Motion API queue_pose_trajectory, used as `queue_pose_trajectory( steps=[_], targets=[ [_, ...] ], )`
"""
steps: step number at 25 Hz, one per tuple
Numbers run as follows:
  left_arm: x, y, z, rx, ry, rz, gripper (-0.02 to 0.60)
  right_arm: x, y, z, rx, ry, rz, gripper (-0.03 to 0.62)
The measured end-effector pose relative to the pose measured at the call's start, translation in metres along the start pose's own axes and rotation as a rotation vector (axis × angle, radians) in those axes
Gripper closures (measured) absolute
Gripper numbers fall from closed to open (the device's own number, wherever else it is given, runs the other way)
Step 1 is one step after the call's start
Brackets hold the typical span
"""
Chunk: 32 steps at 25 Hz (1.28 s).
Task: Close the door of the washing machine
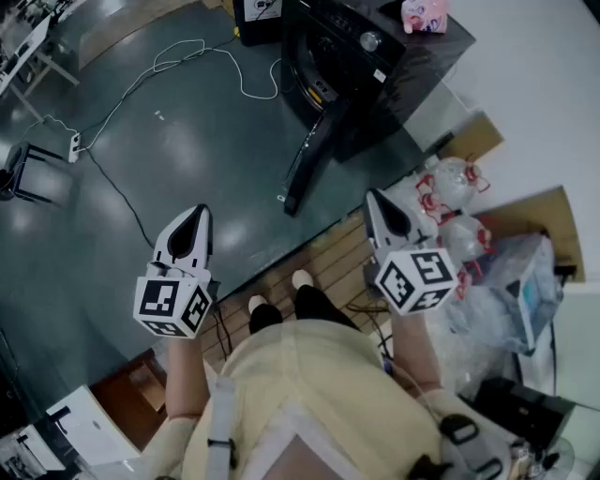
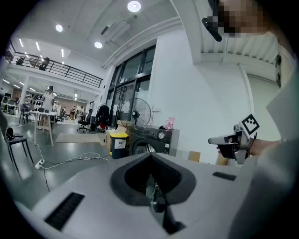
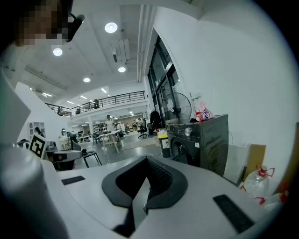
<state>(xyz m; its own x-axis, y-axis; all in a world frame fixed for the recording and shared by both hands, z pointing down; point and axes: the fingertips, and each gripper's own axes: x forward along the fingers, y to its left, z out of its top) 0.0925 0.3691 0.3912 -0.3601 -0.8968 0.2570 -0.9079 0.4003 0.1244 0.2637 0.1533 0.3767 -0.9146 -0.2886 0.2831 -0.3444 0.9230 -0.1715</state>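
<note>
The black washing machine (image 1: 352,56) stands at the far side of the floor. Its door (image 1: 314,155) hangs wide open, swung out towards me. A pink item (image 1: 425,14) rests on the machine's top. Both grippers are held in the air well short of the machine, and neither touches anything. My left gripper (image 1: 200,212) is shut and empty, pointing at the floor left of the door. My right gripper (image 1: 375,197) is also shut and empty, just right of the door's near edge. The left gripper view has the machine (image 2: 152,140) straight ahead. In the right gripper view the machine (image 3: 201,140) is to the right.
A white cable (image 1: 187,56) loops over the grey floor to a power strip (image 1: 73,142), with a black chair (image 1: 19,173) at the left. A yellow-lidded bin (image 2: 118,142) stands left of the machine. Plastic bags and bottles (image 1: 459,202) and cardboard (image 1: 539,211) crowd the right.
</note>
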Motion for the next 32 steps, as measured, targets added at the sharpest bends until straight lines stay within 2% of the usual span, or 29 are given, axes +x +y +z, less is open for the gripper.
queue_pose_trajectory(
  steps=[10, 22, 24, 26, 32],
  targets=[
    [0.015, -0.004, 0.000, -0.033, -0.023, -0.022, 0.591, 0.023, -0.012, 0.003, 0.027, 0.000, 0.025, 0.589],
    [0.086, -0.023, -0.004, 0.032, 0.017, -0.048, 0.584, 0.070, -0.058, 0.009, 0.011, 0.022, 0.123, 0.589],
    [0.099, -0.027, -0.005, 0.038, 0.032, -0.056, 0.559, 0.077, -0.068, 0.009, 0.011, 0.031, 0.136, 0.589],
    [0.111, -0.030, -0.007, 0.044, 0.051, -0.064, 0.500, 0.083, -0.077, 0.008, 0.019, 0.044, 0.146, 0.589],
    [0.141, -0.031, -0.020, 0.092, 0.118, -0.099, 0.437, 0.092, -0.096, -0.006, 0.042, 0.084, 0.147, 0.589]
  ],
)
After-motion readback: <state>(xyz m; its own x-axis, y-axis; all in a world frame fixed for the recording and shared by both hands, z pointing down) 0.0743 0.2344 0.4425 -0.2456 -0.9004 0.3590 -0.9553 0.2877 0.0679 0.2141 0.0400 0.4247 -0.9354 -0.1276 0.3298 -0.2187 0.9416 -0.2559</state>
